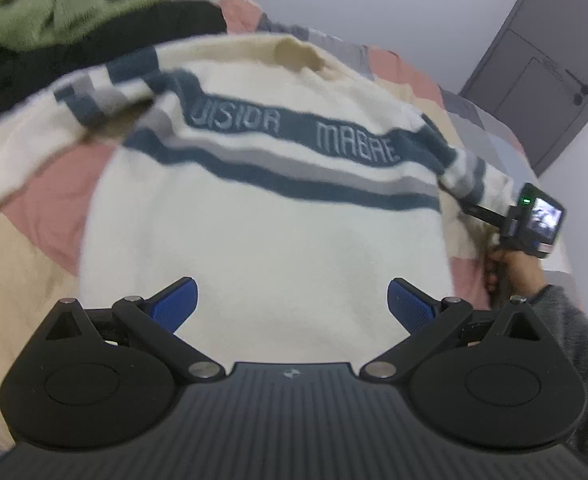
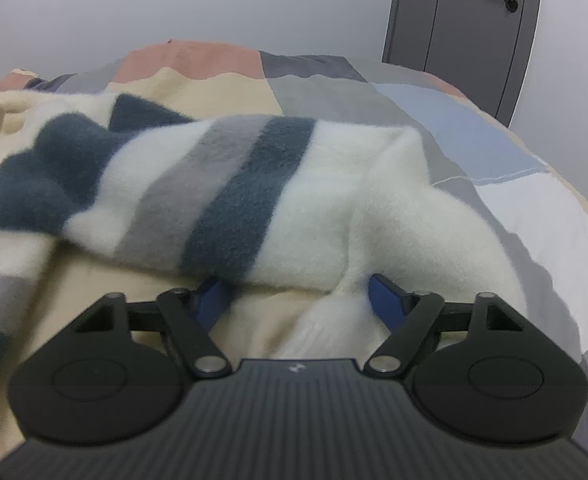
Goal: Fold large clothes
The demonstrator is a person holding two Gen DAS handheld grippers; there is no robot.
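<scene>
A cream sweater (image 1: 261,240) with blue and grey stripes and grey lettering lies spread on a patchwork bed cover (image 1: 49,200). My left gripper (image 1: 291,300) is open, its blue pads (image 1: 175,300) spread wide over the sweater's lower body, holding nothing. My right gripper (image 2: 298,292) is open at the sweater's striped right sleeve (image 2: 229,196); the sleeve drapes over the tips of its blue pads (image 2: 386,292). The right gripper also shows in the left wrist view (image 1: 534,224), held by a hand at the sleeve.
A green garment (image 1: 41,0) and a black garment (image 1: 93,48) lie heaped at the bed's far left. A grey door (image 2: 466,28) stands in the far wall. The bed cover (image 2: 474,140) extends to the right of the sleeve.
</scene>
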